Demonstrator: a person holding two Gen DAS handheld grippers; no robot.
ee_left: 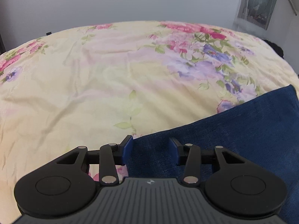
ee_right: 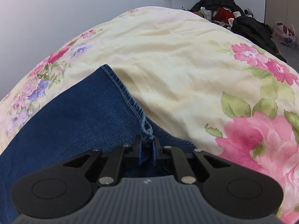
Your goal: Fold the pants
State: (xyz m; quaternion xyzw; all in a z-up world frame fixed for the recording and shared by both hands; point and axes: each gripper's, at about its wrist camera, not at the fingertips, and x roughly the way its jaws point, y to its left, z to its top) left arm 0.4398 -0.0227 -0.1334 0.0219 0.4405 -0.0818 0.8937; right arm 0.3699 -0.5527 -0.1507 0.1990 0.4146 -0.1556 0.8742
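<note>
Dark blue denim pants (ee_left: 233,130) lie flat on a flowered bedspread, filling the lower right of the left wrist view. My left gripper (ee_left: 151,150) hovers over their left edge with its jaws apart; denim lies under the gap and the blue pads do not press it. In the right wrist view the pants (ee_right: 74,112) run from the lower left up to a stitched hem (ee_right: 123,89). My right gripper (ee_right: 146,149) is shut on a bunched corner of that hem, which puckers up between its pads.
The cream bedspread with pink and purple flowers (ee_left: 93,84) stretches far ahead and to the right (ee_right: 186,65). A pile of dark and red clothes (ee_right: 233,13) and a plastic bag (ee_right: 284,35) lie beyond the bed. A curtained window (ee_left: 257,5) breaks the grey wall.
</note>
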